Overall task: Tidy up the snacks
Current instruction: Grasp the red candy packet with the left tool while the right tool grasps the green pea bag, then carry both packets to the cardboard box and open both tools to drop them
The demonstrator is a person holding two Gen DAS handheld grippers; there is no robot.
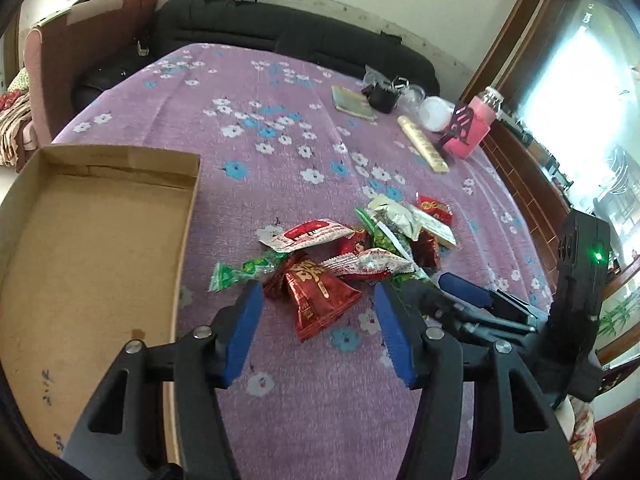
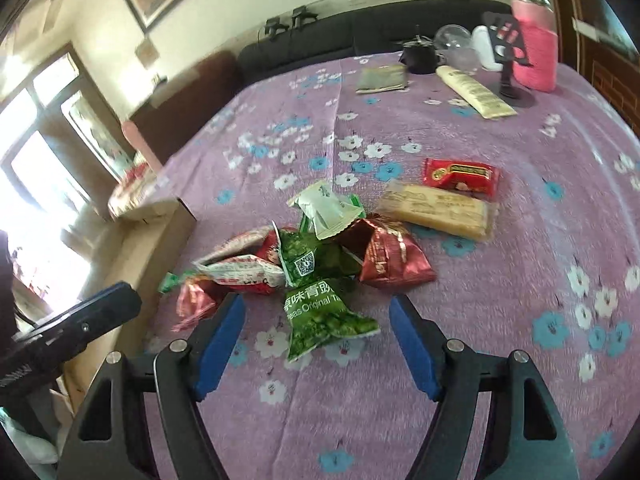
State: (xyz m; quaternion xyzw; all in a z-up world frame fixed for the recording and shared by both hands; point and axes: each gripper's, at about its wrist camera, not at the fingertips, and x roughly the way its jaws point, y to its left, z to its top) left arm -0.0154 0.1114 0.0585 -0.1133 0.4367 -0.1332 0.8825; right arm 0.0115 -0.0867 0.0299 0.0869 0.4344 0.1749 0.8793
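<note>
So going left to right: on the left of the table there's a shallow cardboard box [image 1: 92, 240], open top, nothing in it, sitting on a purple tablecloth [image 1: 280, 92] printed with white and blue flowers. Just right of the box is the snack pile [image 1: 344, 252], a jumble of small packets near the middle of the table. The left gripper [image 1: 318, 308] hangs over the near-left edge of the pile, blue pads partway open with a shiny red foil packet [image 1: 320, 300] lying between them, not pinched as far as I can see. That one has gold characters on it but I can't read them. The right gripper [image 2: 318, 320] is also partway open, straddling a green pea packet [image 2: 324, 312] that reads "Peas Original" plus Chinese text, and another green wrapper behind it shows a QR code. The pads aren't pressing on it. Further right in the right wrist view sit a pale yellow bar [image 2: 438, 210] in clear wrap and a red packet [image 2: 460, 176] just beyond it. At the far right corner there's a cream tube [image 2: 474, 90] with print too small to read, and a pink bottle [image 2: 534, 46]. Behind the table is a dark sofa [image 1: 280, 24], with bright windows off to the side.
</note>
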